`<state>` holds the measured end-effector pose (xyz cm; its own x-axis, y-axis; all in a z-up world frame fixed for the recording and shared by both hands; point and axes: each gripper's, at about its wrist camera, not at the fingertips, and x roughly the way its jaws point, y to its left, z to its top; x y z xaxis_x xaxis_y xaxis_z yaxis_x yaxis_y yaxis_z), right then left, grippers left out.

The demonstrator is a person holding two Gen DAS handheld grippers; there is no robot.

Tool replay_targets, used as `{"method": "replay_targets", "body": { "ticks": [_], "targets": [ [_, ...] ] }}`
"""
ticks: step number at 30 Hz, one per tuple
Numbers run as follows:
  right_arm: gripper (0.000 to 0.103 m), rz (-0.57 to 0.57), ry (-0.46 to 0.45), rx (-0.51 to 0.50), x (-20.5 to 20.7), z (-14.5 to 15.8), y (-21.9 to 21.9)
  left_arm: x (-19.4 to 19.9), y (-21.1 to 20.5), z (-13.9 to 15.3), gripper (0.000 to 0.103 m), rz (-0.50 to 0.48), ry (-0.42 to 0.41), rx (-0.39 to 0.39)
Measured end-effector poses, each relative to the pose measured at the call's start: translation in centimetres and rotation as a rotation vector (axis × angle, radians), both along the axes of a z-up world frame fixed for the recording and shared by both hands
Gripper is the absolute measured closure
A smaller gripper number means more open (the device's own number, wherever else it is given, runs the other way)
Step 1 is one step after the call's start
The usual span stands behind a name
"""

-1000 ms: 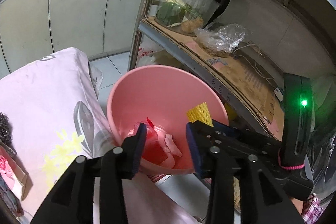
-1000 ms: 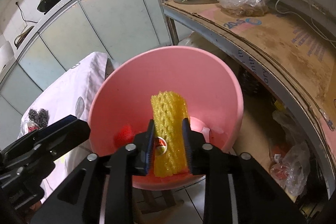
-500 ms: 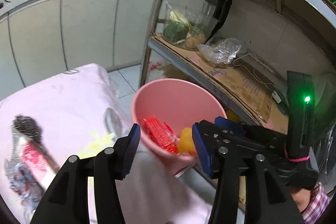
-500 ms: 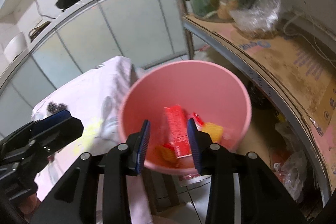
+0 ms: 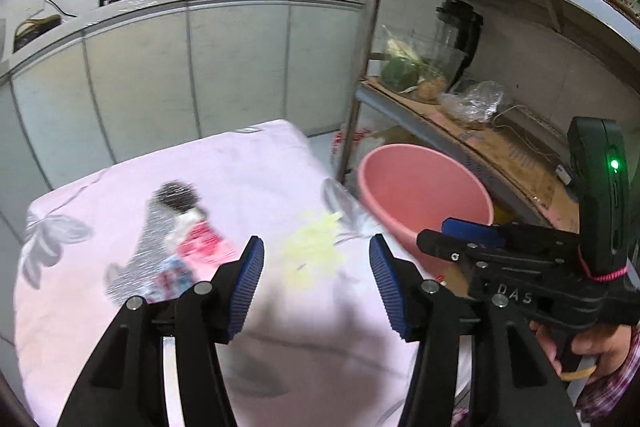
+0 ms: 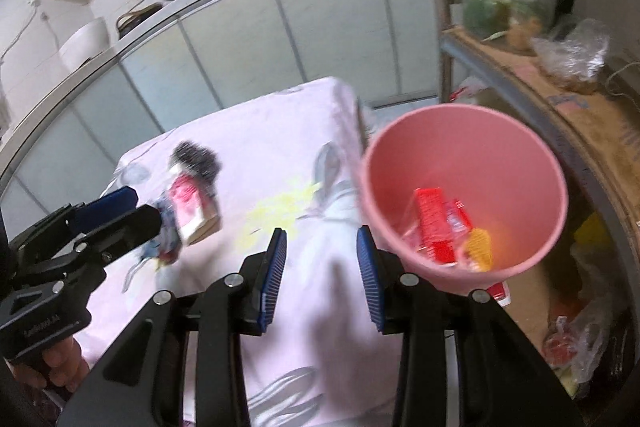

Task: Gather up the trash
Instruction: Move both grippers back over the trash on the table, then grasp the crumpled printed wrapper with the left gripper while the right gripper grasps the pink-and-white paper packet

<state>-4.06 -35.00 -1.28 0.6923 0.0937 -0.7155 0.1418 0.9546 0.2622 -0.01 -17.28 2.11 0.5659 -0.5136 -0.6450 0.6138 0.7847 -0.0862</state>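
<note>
A pink bin (image 6: pixel 464 195) stands at the right edge of a table with a pink flowered cloth (image 6: pixel 280 155); it also shows in the left wrist view (image 5: pixel 424 195). Inside lie red wrappers (image 6: pixel 434 223) and a yellow foam net (image 6: pixel 480 247). On the cloth lie a dark scouring ball (image 5: pixel 178 195), a silver wrapper (image 5: pixel 140 263) and a red-and-white packet (image 5: pixel 202 245), which also shows in the right wrist view (image 6: pixel 192 207). My left gripper (image 5: pixel 316 281) is open and empty above the cloth. My right gripper (image 6: pixel 320 277) is open and empty, left of the bin.
A metal shelf rack (image 5: pixel 500 147) stands right of the bin with a blender, vegetables and a plastic bag (image 5: pixel 476 103). White kitchen cabinets (image 5: pixel 180 75) with woks on top run behind the table. Bags lie on the floor under the shelf (image 6: pixel 576 339).
My right gripper let the yellow foam net drop into the bin and opened. Both grippers pulled back and swung left, from over the bin to over the cloth.
</note>
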Motion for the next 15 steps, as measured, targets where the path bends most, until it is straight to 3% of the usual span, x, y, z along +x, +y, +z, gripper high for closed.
{"method": "replay_targets", "body": {
  "ticks": [2,15],
  "targets": [
    [0.066,0.016,0.004,0.005,0.0,-0.2,0.9,-0.2,1.8,-0.3,0.042,0.027,-0.002,0.005],
    [0.066,0.121,0.061,0.037,1.3,-2.5,5.2,1.7,9.6,-3.7,0.04,0.201,0.094,-0.002]
  ]
}}
